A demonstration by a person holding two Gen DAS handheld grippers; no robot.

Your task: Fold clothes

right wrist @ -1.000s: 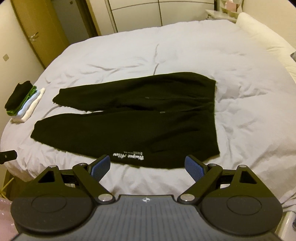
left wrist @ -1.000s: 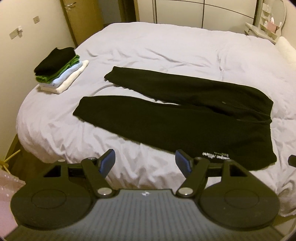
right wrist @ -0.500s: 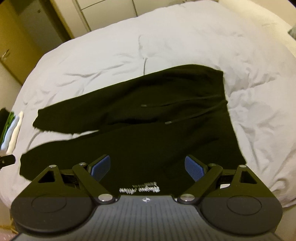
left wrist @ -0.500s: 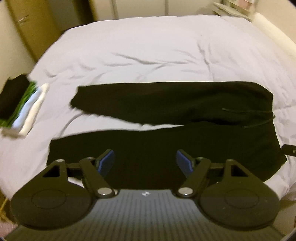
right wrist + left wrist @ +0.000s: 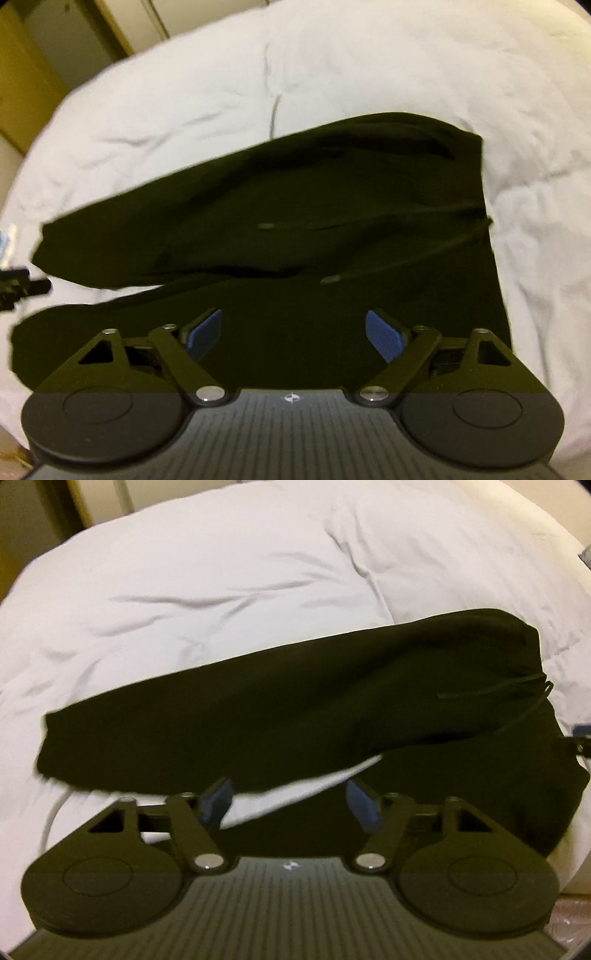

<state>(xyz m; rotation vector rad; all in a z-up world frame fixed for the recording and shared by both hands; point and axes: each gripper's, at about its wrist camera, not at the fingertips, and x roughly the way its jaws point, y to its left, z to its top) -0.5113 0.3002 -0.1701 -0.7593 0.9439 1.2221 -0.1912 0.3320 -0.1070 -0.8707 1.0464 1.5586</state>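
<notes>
On the white duvet (image 5: 221,576), the black sweatpants (image 5: 295,701) are lying flat, legs spread apart. The left gripper (image 5: 290,805) and right gripper (image 5: 293,332) are hovering above them, jaws spread wide, holding nothing.

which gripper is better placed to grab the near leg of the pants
Left. The left gripper hangs open over the near leg's edge on the black pants; the right gripper, also open, sits nearer the waistband.

We see black trousers (image 5: 295,709) spread flat across the white duvet (image 5: 221,572) of the bed, drawstring (image 5: 517,686) at right, a wedge of duvet showing between the legs, and the left gripper (image 5: 290,805) low over the near leg, jaws parted.
</notes>
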